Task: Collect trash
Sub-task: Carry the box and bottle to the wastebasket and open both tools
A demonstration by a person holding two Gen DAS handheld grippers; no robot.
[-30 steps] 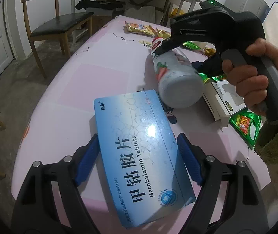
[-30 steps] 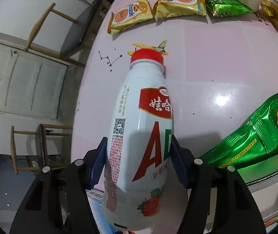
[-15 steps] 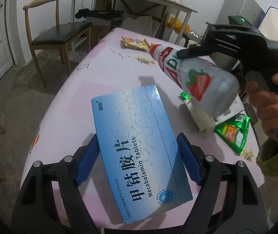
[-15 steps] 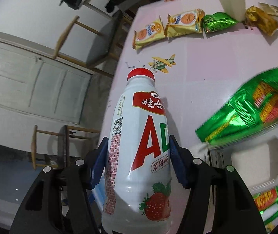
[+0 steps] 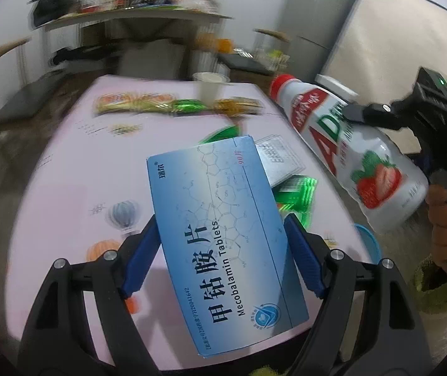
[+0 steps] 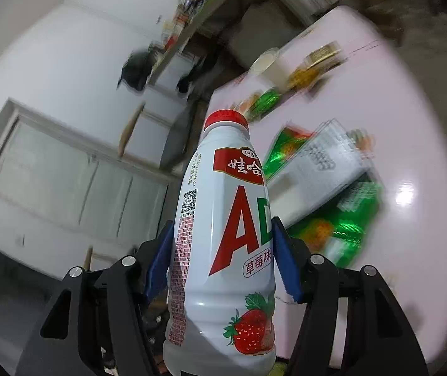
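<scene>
My left gripper [image 5: 222, 253] is shut on a blue Mecobalamin tablet box [image 5: 223, 238] and holds it above the pink table [image 5: 66, 169]. My right gripper [image 6: 223, 260] is shut on a white strawberry AD drink bottle [image 6: 223, 250] with a red cap, lifted off the table. In the left wrist view the bottle [image 5: 349, 153] and the right gripper's black body are at the right, held by a hand. Snack wrappers [image 5: 173, 105], green packets [image 6: 342, 222] and a white box [image 6: 323, 163] lie on the table.
A paper cup [image 5: 209, 89] stands at the far side of the table among the wrappers. A blue round rim [image 5: 369, 244] shows at the table's near right edge. A wooden chair [image 5: 13, 91], a cluttered desk [image 5: 135, 15] and a grey cabinet [image 5: 314, 31] stand beyond.
Both grippers have lifted higher and swung right with their loads. The bottle has moved away from the box toward the right. The views now blur with motion.
</scene>
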